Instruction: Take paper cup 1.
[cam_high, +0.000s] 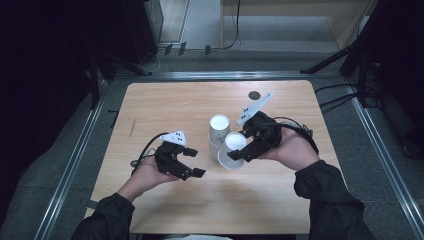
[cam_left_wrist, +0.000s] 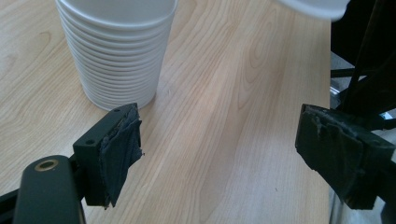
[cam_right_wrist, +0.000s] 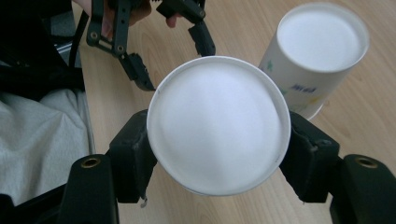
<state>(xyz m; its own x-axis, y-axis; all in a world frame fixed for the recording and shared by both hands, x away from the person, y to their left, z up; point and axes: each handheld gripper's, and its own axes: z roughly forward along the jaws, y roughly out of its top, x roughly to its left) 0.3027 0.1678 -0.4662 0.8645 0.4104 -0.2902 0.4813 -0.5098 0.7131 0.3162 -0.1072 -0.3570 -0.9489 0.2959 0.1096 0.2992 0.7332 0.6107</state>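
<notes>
One stacked cup (cam_right_wrist: 306, 70) shows unreadable coloured print.

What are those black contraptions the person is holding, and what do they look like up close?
Each hand holds a black two-jaw gripper, the left gripper and the right gripper, with worn dark pads, a grey three-cornered plate on top and a trailing black cable. The sleeves are black.

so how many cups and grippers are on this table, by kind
white paper cups: 2, one in the right gripper as the held cup, one as the standing cup on the table
ribbed plastic cup stacks: 1, the ribbed stack
grippers: 2, counting the left gripper, open over bare wood
total: 5
</notes>
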